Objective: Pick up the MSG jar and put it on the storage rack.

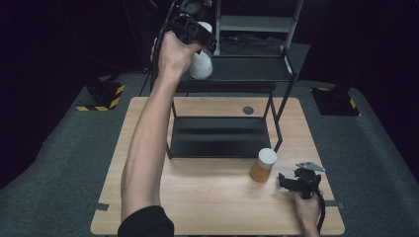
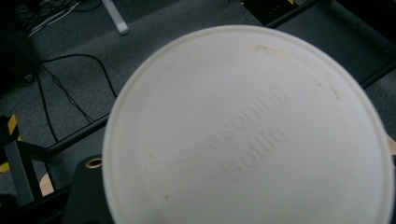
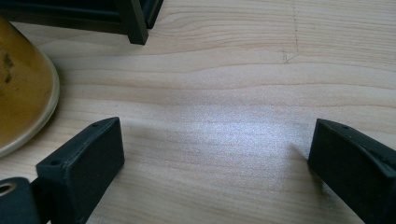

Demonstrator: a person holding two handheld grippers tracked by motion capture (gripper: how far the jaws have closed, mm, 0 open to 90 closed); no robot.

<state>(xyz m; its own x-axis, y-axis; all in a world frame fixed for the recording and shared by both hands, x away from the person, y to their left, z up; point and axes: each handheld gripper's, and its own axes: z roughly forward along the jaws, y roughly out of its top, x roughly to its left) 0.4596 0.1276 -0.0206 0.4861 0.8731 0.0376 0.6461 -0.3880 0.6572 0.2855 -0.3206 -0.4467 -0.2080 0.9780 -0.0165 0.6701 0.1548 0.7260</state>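
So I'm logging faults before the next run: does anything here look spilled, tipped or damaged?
Nothing spilled or broken. The white seasoning bottle hangs tilted in the left gripper above the black shelf rack. The orange jar stands upright on the table, beside the open right gripper.

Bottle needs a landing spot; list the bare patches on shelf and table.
Free: the lower black shelf, and the wooden table in front of it. Crowded: the table's right front, where the orange jar stands beside the right gripper.
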